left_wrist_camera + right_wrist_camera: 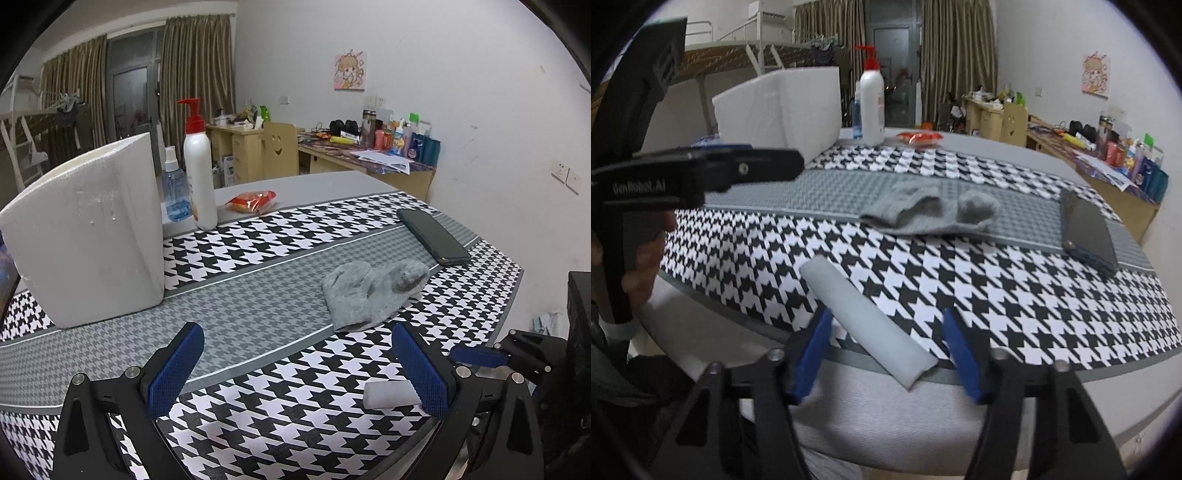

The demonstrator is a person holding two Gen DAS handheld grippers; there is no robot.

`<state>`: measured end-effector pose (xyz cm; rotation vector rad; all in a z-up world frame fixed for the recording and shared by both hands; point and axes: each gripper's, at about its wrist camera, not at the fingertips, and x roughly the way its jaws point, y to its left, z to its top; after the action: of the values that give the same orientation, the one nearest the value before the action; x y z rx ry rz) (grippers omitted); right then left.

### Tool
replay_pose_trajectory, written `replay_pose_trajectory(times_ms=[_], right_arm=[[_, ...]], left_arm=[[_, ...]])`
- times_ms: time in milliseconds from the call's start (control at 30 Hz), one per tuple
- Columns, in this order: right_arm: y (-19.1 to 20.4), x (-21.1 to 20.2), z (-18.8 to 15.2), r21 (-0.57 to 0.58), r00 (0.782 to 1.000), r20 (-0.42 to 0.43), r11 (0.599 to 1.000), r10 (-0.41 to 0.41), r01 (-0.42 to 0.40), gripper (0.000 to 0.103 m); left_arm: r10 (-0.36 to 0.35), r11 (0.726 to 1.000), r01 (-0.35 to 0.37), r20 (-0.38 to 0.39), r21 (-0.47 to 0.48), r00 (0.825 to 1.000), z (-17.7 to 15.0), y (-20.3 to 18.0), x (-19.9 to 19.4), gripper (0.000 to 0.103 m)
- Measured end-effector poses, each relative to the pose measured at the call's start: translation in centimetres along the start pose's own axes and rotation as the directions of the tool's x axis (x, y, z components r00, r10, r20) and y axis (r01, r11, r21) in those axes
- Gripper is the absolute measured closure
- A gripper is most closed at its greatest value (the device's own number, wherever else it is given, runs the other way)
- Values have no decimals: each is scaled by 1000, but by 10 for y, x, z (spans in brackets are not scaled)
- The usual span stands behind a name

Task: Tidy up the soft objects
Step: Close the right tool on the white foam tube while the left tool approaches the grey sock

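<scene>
Two soft things on the houndstooth mat (1015,291): grey sock (931,212) lying crosswise, pale foam strip (864,321) running diagonally toward the near edge.
Right gripper (886,354) straddles the strip, fingers apart, not pinching; left gripper (295,369) spread wide, "GenRobot.AI" on its side.

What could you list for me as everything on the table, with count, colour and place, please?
Foam box: one, white, far left.
Pump bottle: one, white with red pump, beside the box.
Spray bottle: one, blue, between box and pump bottle.
Snack packet: one, red, behind the mat.
Socks: grey heap, count unclear, on the mat's grey band.
Phone: one, dark, right of the socks.
Foam strip: one, pale grey, near edge.
Mat: one, houndstooth.
Left gripper: open, empty.
Right gripper: straddling the strip, pads not touching.
</scene>
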<state>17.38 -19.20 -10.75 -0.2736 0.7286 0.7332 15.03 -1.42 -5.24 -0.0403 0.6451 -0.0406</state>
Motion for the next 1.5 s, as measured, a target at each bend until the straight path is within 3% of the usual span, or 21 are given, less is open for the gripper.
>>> replay_pose_trajectory(times_ms=[233, 367, 467, 600, 733, 900, 1067, 1167, 1400, 1500], right_arm=[[3, -1, 1, -81, 999, -7, 995, 52, -53, 45], [-1, 0, 6, -83, 992, -31, 989, 119, -121, 67], [2, -1, 6, -115, 991, -33, 984, 133, -136, 76], [-9, -8, 11, -64, 991, -21, 989, 135, -136, 88], [-26, -21, 15, 21, 996, 26, 996, 91, -91, 88], [-38, -11, 11, 62, 1000, -16, 998, 3, -2, 86], [-45, -10, 9, 77, 1000, -18, 997, -1, 2, 68], [-44, -15, 10, 68, 1000, -3, 998, -9, 9, 66], [-47, -18, 13, 85, 1000, 7, 996, -2, 1, 45], [-47, -17, 14, 83, 1000, 5, 997, -8, 8, 45]], left_arm=[[7, 1000, -8, -27, -3, 1000, 2, -3, 10, 1], [10, 1000, -10, -39, -9, 999, 5, -4, 15, 1], [17, 1000, -17, -46, -7, 999, 7, -6, 18, 1], [22, 1000, -22, -54, -9, 998, 9, -9, 23, 1], [25, 1000, -26, -55, -16, 998, 13, -12, 26, 1], [18, 1000, -19, -65, -13, 998, 14, -19, 31, 1], [1, 1000, 0, -71, 11, 998, 16, -29, 35, 1], [3, 1000, -2, -74, 12, 997, 19, -32, 39, 1], [10, 1000, -7, -111, 26, 994, 26, -38, 54, 1], [-3, 1000, 6, -118, 24, 993, 29, -41, 58, 1]])
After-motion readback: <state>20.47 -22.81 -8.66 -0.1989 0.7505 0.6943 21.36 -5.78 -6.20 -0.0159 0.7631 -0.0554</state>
